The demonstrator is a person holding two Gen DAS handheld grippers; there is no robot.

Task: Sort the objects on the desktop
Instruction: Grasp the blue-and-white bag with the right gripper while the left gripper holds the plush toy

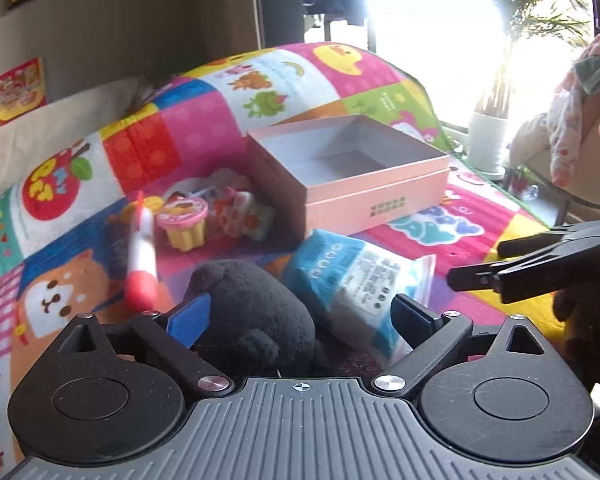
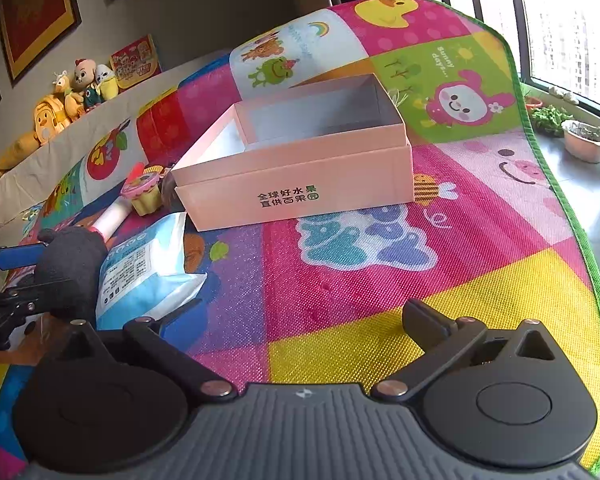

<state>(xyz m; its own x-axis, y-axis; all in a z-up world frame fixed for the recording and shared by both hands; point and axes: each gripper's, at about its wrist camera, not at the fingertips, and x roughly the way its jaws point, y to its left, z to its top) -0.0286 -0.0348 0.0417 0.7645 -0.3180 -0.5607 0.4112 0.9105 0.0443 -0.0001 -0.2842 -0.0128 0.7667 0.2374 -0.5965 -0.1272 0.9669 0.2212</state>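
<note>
Pink and still empty, the cardboard box (image 2: 300, 152) awaits everything: your black plush toy (image 1: 256, 316) sits between the wide left hand-held gripper (image 1: 300, 320), tissue pack (image 1: 352, 280) and cupcake toy (image 1: 182, 224) lie near-left, right hand-held gripper (image 2: 300, 320) wide, holding nothing.

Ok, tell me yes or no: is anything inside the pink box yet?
No, the pink box sits open on the mat and the right wrist view shows only its bare pale floor and walls.
</note>
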